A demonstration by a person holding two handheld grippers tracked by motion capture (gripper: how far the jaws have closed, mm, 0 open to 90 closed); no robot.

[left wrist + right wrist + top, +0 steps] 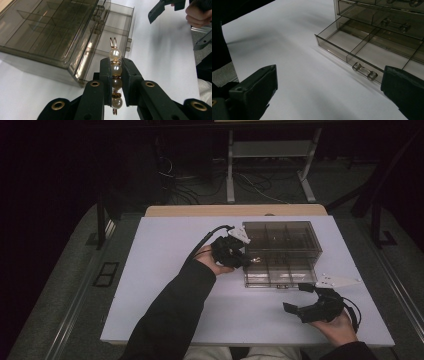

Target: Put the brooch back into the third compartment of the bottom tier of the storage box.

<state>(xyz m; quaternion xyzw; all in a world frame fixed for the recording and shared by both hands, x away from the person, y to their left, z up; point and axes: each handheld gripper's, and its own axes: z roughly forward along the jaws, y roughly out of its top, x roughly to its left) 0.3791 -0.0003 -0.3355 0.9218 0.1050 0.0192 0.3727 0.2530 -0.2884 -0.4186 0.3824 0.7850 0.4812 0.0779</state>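
The left gripper (115, 75) is clenched on a pearl hair clip (116, 72), its jaws pinching the middle pearls so that one pearl and the gold wire loop stick out beyond the tips; in the high view it hovers at the smoky plastic drawer box (281, 251), at about 9 o'clock from the box's centre. The bottom drawer (359, 53) is pulled out toward 6 o'clock, and its divided compartments look empty. The step in hand seems to be dropping the clip into that drawer. To do it well, carry the clip over one compartment, clear of the dividers and the front wall, tilt it level, lower it close to the floor, then let go gently. The right gripper (311, 308) waits released, jaws spread wide, at 5 o'clock from the box, near the drawer handle (364, 71), well placed to steady or push the drawer shut.
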